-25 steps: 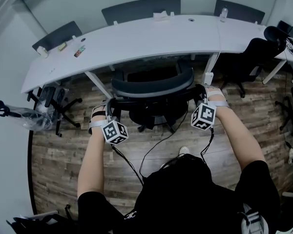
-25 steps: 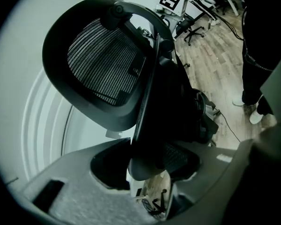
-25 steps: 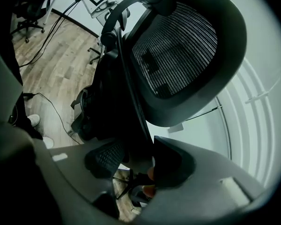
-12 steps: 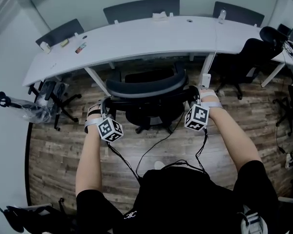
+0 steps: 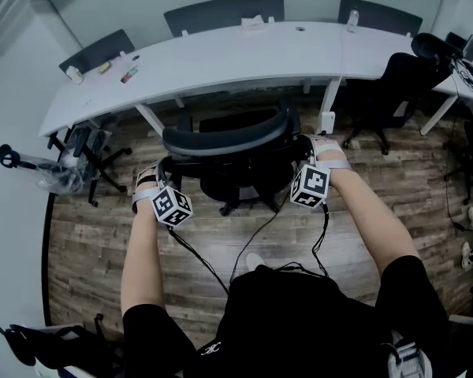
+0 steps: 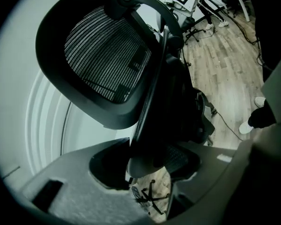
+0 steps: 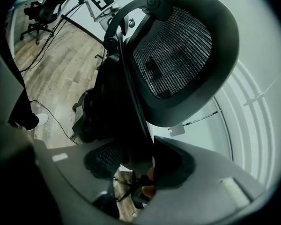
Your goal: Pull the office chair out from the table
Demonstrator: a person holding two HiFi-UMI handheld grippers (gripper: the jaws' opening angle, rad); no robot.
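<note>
The black mesh-backed office chair (image 5: 225,142) stands in front of the curved white table (image 5: 221,53), its seat partly under the table's edge. My left gripper (image 5: 167,168) is shut on the left edge of the backrest, and my right gripper (image 5: 309,153) is shut on the right edge. In the left gripper view the backrest (image 6: 107,60) fills the picture and the left gripper (image 6: 150,165) clasps its frame. The right gripper view shows the mesh backrest (image 7: 178,55) with the right gripper (image 7: 133,165) closed round its rim.
Another office chair (image 5: 87,152) stands at the left and a black one (image 5: 394,85) at the right, with more chairs (image 5: 221,10) behind the table. Small items (image 5: 128,75) lie on the tabletop. Cables (image 5: 244,242) trail over the wood floor behind the chair.
The chair has rolled back from the table together with both grippers, and the person has stepped back. The grips have not changed.
</note>
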